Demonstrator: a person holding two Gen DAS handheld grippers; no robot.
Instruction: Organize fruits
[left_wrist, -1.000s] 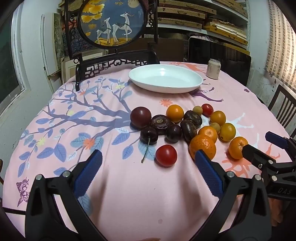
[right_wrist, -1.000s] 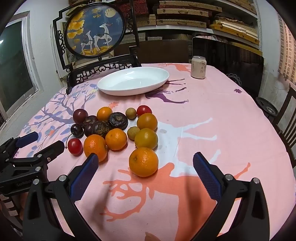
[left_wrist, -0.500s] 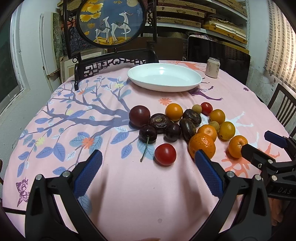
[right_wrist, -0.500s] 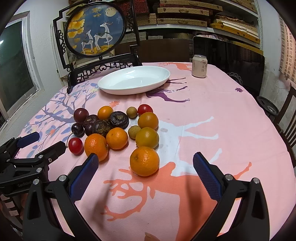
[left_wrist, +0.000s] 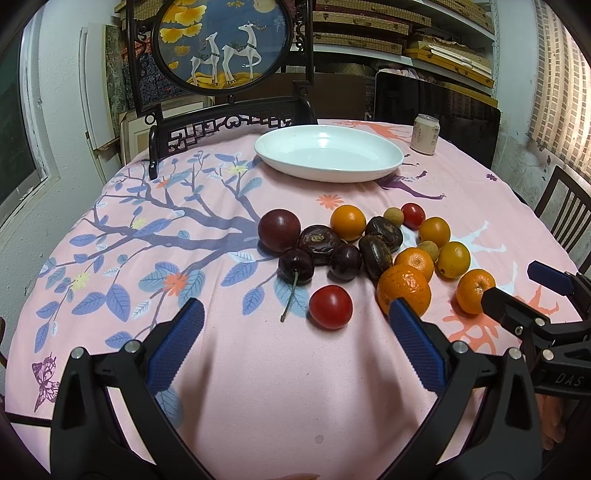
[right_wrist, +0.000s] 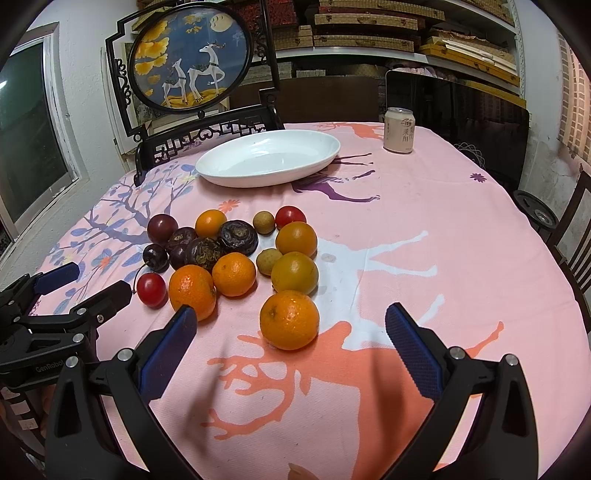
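Note:
A heap of fruit lies mid-table: oranges, dark plums and cherries, red tomatoes, small longans. An empty white oval dish (left_wrist: 328, 152) sits behind it, also in the right wrist view (right_wrist: 267, 157). My left gripper (left_wrist: 295, 325) is open and empty, just short of a red tomato (left_wrist: 330, 306), with a large orange (left_wrist: 404, 290) by its right finger. My right gripper (right_wrist: 286, 338) is open and empty, its jaws either side of the nearest orange (right_wrist: 289, 319) and a little short of it. Each gripper shows in the other's view, the right one (left_wrist: 517, 291) and the left one (right_wrist: 85, 286).
A drink can (right_wrist: 399, 130) stands at the back right. A carved dark chair with a round deer panel (left_wrist: 221, 40) stands behind the table. Another chair (right_wrist: 572, 236) is at the right edge. The pink cloth (right_wrist: 424, 229) covers the round table.
Both grippers have eased slightly forward toward the fruit; the heap looks a little nearer. Nothing was grasped and no fruit moved.

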